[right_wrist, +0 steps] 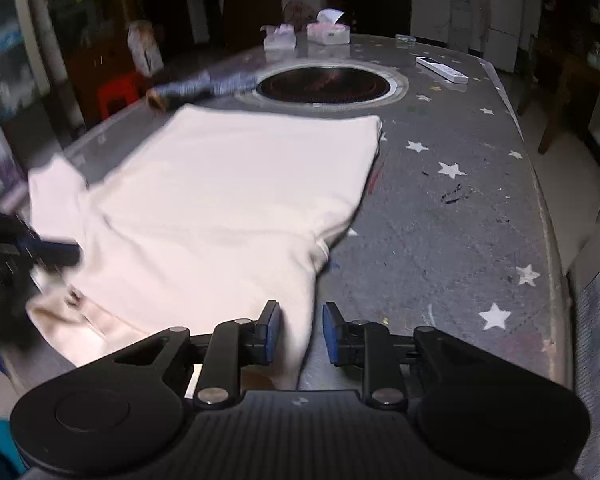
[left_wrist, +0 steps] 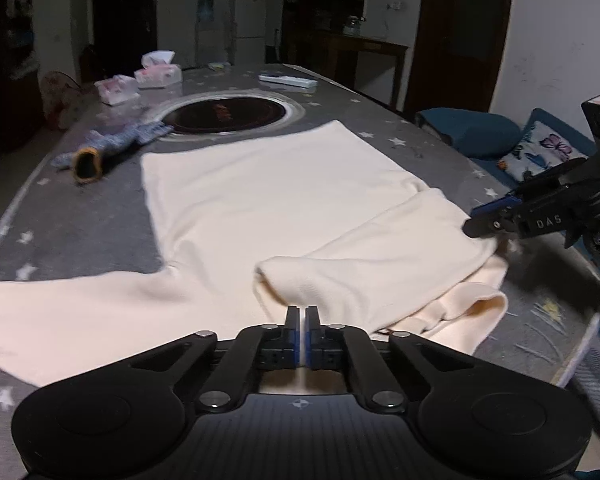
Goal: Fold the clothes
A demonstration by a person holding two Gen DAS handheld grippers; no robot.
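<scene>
Cream T-shirt (left_wrist: 260, 200) spread flat across the middle of the left wrist frame, on a grey star-printed tablecloth (left_wrist: 100, 216); one sleeve trailing to the lower left edge, the other folded inward over the body at right of centre. Left gripper (left_wrist: 303, 312) at bottom centre, jaws clenched on the shirt's near edge, a thin sliver of cloth pinched between the blue pads (left_wrist: 297, 336). Right gripper (left_wrist: 476, 227) at the right edge of the same frame, tip touching the folded sleeve's outer corner (cannot tell from here how its jaws stand). In the right wrist view, right gripper (right_wrist: 300, 322) at bottom centre, released, jaws spread, a strip of shirt edge (right_wrist: 300, 320) lying between them, touching neither pad clearly. Blurred left gripper (right_wrist: 48, 250) at that frame's left edge, against the shirt.

Above the shirt, a round black inset cooktop (left_wrist: 228, 114) with a metal ring. Left of it, a blue patterned sock (left_wrist: 112, 148), just beside the shirt's upper corner. Farther up, two tissue packs (left_wrist: 140, 80) and a white remote (left_wrist: 288, 80).
</scene>
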